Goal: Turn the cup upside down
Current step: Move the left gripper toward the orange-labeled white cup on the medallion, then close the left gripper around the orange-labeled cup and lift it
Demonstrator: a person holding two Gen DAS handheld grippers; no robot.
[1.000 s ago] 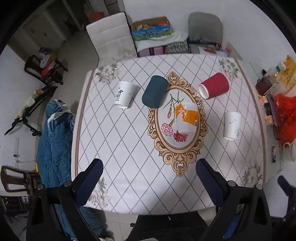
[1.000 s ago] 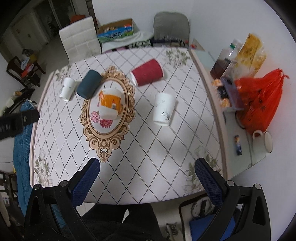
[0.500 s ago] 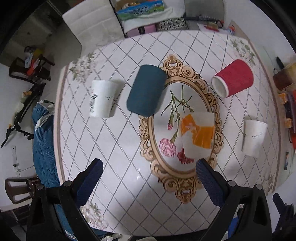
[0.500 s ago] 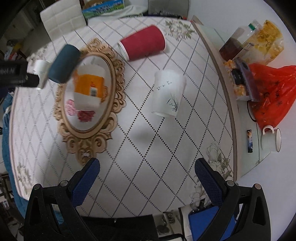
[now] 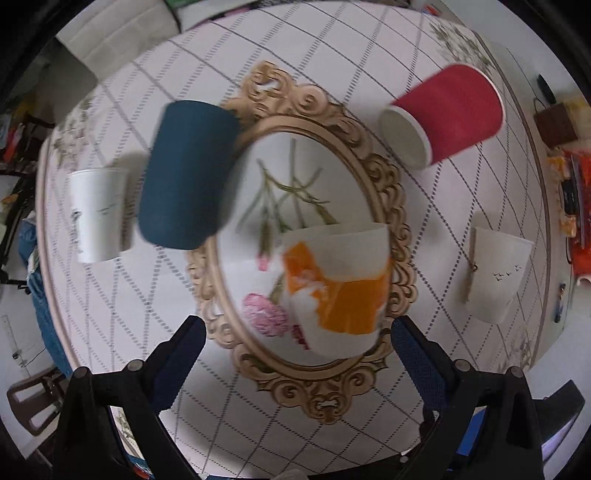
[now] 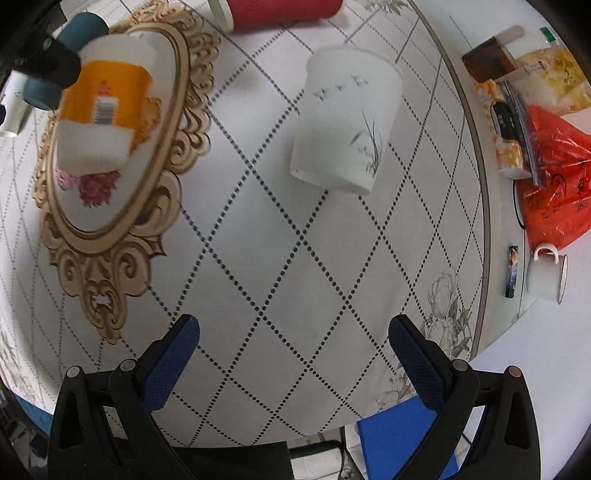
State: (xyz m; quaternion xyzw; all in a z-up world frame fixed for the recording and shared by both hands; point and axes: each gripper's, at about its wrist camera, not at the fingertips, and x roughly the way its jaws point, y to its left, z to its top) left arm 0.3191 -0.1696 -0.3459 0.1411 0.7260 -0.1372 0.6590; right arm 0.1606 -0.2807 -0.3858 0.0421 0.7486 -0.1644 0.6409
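left tool (image 5: 293, 332): spread, empty, above counter (image 5: 424, 229)
right tool (image 6: 294, 332): spread, empty
orange-white cup (image 5: 340, 286): just ahead of left tool, barcode label, text unreadable
white cup (image 6: 349, 122): ahead of right tool, grass-and-birds print, no readable writing
red cup (image 5: 443, 114): on its side, far ahead

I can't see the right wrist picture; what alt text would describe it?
Open blue-tipped tongs hover over a diamond-patterned table, aimed at a white cup printed with birds and reeds. An orange-and-white cup sits left, a red cup lies beyond.
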